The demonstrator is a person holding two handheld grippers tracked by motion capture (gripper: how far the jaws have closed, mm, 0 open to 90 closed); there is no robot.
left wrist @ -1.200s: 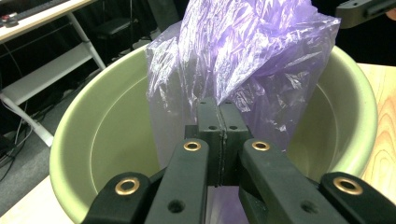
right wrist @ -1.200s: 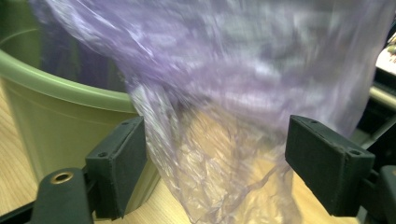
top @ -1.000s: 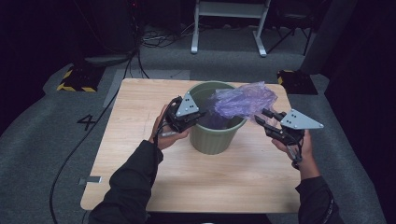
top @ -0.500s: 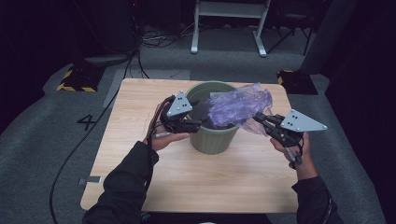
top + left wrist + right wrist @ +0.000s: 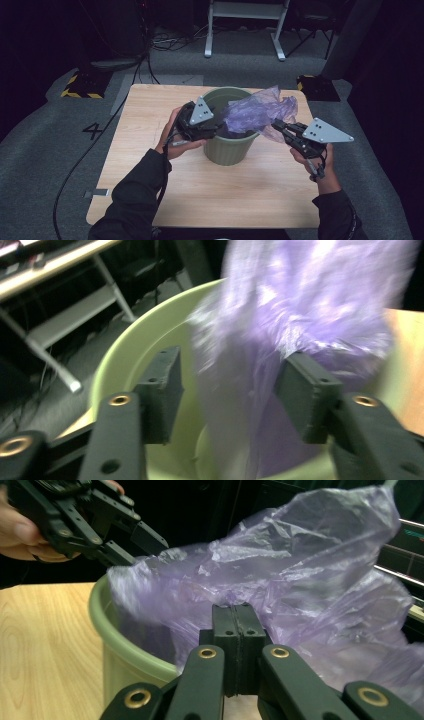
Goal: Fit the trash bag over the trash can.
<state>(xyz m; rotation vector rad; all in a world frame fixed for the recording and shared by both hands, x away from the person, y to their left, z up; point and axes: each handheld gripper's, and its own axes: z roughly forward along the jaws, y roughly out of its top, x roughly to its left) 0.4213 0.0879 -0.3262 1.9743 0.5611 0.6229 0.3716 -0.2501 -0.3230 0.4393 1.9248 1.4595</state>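
A green plastic bin (image 5: 230,150) stands in the middle of the wooden table (image 5: 150,150). A thin purple bag (image 5: 260,112) hangs half in it and bunches up over its right rim. My right gripper (image 5: 276,125) is shut on the bag's edge just outside that rim; the pinch on the bag (image 5: 310,565) is plain between my right gripper's (image 5: 238,612) closed jaws. My left gripper (image 5: 220,127) reaches over the bin's left rim. In its own view my left gripper (image 5: 230,390) is open around a fold of the bag (image 5: 310,305); its jaws have just been closing.
The bin's pale rim (image 5: 150,345) curves behind the left jaws. A white metal stand (image 5: 245,30) and cables lie on the grey floor beyond the table. Black blocks with yellow stripes (image 5: 80,85) sit on the floor at the far left.
My left gripper has turned and slid from the bin's left side in over its rim. My right gripper has drawn the bag's edge slightly right and up.
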